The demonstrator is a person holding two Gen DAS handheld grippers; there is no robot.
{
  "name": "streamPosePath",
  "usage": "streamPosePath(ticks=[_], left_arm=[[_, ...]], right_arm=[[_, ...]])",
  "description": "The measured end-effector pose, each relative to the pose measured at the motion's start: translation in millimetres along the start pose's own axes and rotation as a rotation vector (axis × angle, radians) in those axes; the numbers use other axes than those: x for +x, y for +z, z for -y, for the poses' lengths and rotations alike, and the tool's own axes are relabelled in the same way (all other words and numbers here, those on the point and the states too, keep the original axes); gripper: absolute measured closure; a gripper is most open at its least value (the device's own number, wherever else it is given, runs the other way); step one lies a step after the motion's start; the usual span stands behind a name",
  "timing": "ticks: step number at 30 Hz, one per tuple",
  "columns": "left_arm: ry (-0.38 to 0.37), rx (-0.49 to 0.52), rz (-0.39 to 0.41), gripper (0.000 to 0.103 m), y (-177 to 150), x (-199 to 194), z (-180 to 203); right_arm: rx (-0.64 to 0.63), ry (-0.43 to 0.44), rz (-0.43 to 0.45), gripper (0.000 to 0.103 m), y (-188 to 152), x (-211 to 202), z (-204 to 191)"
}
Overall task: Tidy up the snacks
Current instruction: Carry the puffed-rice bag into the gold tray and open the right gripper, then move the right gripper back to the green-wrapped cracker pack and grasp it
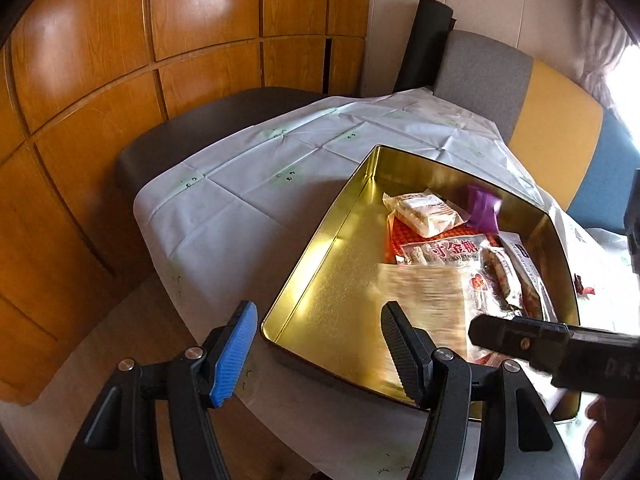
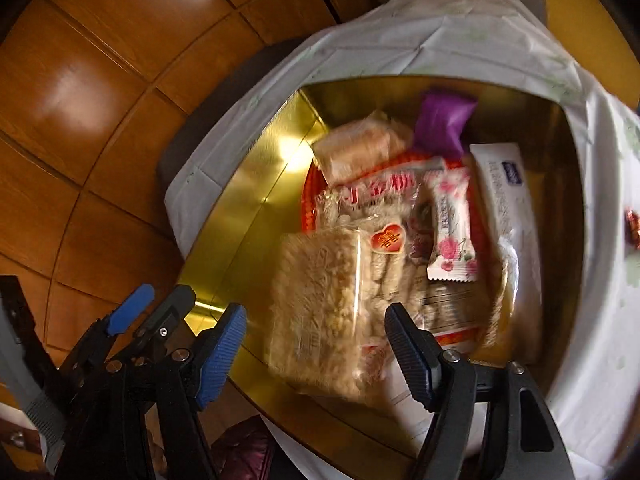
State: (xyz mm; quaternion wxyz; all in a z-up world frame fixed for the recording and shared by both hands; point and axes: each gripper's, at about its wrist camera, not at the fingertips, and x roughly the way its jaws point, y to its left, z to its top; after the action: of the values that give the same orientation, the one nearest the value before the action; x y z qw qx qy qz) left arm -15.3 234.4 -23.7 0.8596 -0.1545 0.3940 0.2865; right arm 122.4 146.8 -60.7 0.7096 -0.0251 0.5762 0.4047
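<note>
The right gripper (image 2: 316,356) is hanging over the near part of the gold tin (image 2: 240,220) with its jaws spread, and the clear packet of puffed rice cake (image 2: 320,312) is lying between and just beyond its fingertips; it looks blurred, so I cannot tell if the pads are touching it. Its long axis is running away from this gripper, toward the red-labelled candy bag (image 2: 380,196) and the purple sachet (image 2: 442,120) farther inside. The left gripper (image 1: 320,354) is waiting at the tin's near left edge, also spread and pinching nothing, so I judge the right hand nearer to the packet.
</note>
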Motion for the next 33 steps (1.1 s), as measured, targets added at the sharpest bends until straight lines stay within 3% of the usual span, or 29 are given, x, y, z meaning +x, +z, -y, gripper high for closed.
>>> streamPosePath(ticks=[6,17,33], left_arm=[[0.002,0.019,-0.006,0.038,-4.7,1.5,5.6],[-0.021,0.089,0.018,0.038,-10.1,-12.2,26.6],[-0.066,0.208,0.025,0.038,-20.6,-25.0,66.8]], right_arm=[[-0.035,-0.052,0.016,0.030,-7.1,-7.0,2.3],[-0.094,-0.182,0.172,0.030,-39.4,-56.1,12.6],[0.019,-0.322,0.276,0.030,-79.3,-153.2,106.1]])
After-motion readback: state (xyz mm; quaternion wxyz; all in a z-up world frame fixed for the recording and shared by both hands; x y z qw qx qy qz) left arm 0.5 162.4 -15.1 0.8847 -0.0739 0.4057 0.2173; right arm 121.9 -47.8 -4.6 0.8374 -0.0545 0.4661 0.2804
